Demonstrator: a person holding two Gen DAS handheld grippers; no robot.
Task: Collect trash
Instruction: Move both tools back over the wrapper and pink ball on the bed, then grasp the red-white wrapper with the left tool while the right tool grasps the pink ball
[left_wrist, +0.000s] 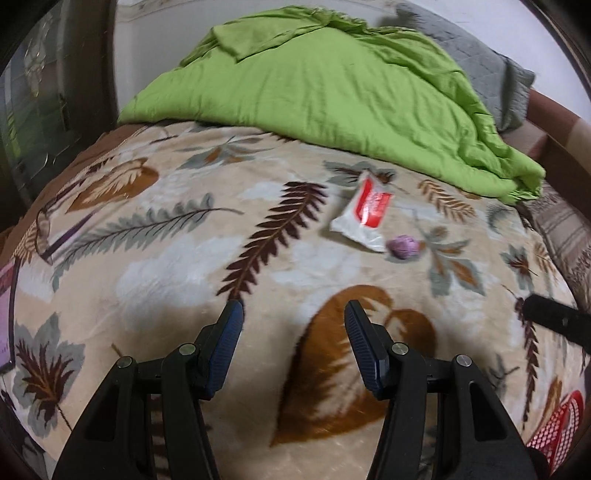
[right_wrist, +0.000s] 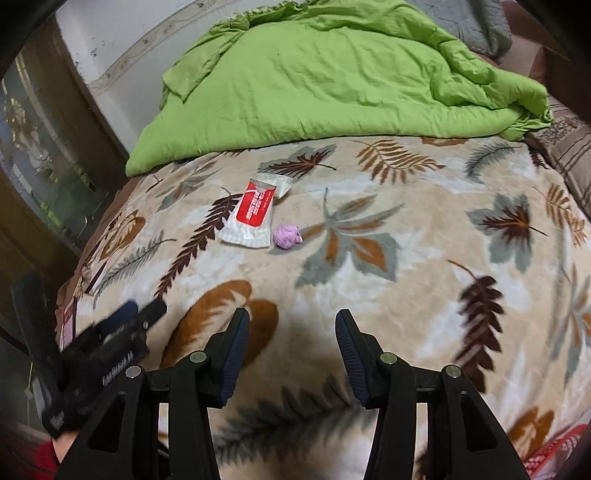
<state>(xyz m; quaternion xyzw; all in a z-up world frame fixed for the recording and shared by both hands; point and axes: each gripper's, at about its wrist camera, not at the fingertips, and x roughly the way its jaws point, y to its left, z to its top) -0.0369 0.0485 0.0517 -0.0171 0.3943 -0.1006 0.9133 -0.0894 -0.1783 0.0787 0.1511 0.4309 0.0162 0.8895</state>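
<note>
Red mesh basket (left_wrist: 557, 428) cut off at lower right edge of left wrist view; only a corner showing, shape untold. Same basket (right_wrist: 554, 448) blurred at lower right of right wrist view. Right gripper (left_wrist: 554, 319) seen only as a dark tip entering from the right edge. Left gripper (right_wrist: 122, 325) smeared by motion at lower left; lettering on its body unreadable. Print on red-and-white wrapper (right_wrist: 255, 212) too small to read. Purple wad (right_wrist: 287, 236) too small to identify. Grey quilt (left_wrist: 476, 62) mostly hidden behind green duvet (left_wrist: 332, 85).
</note>
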